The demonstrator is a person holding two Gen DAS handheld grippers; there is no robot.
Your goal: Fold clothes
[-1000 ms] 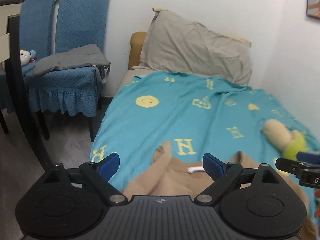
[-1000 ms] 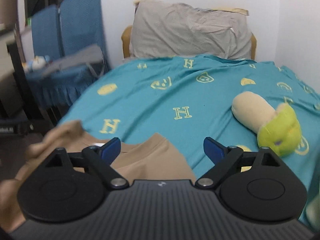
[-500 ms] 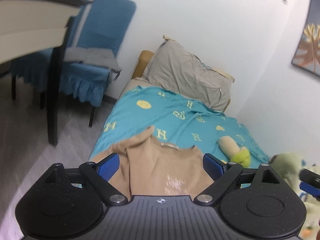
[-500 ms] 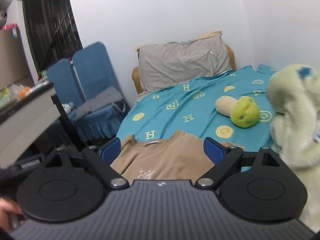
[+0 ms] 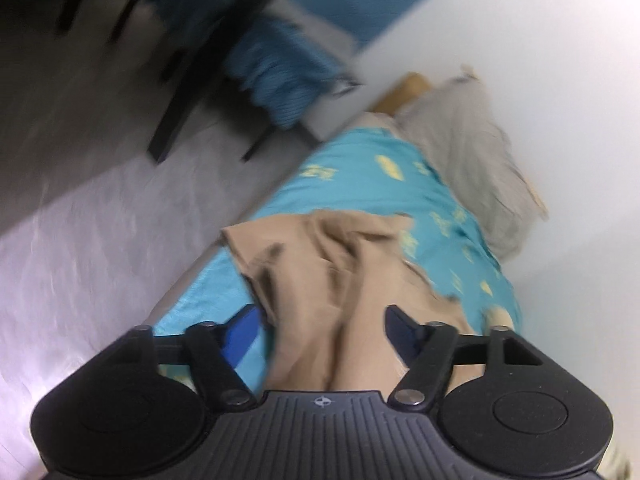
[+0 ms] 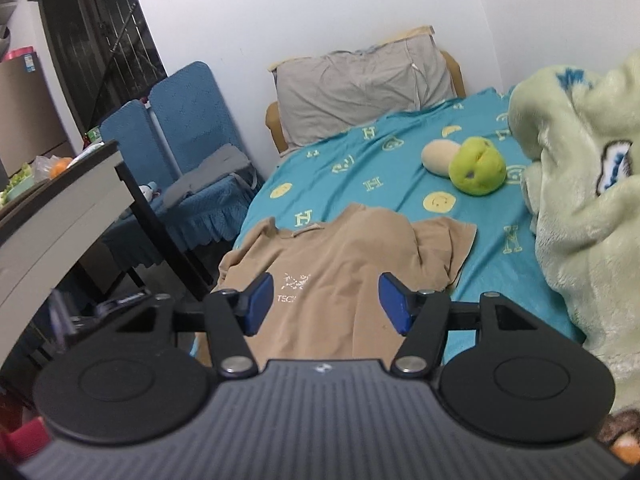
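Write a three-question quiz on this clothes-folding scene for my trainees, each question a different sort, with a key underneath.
1. True or false: the tan shirt lies on the teal bedsheet with its printed logo facing up.
2. Multiple choice: what lies beside the green and beige plush toy at the picture's right in the right wrist view? A) a pale green fleece blanket B) a laptop C) a shoe box
3. Fill in: a grey ____ leans against the headboard.

Key
1. True.
2. A.
3. pillow.
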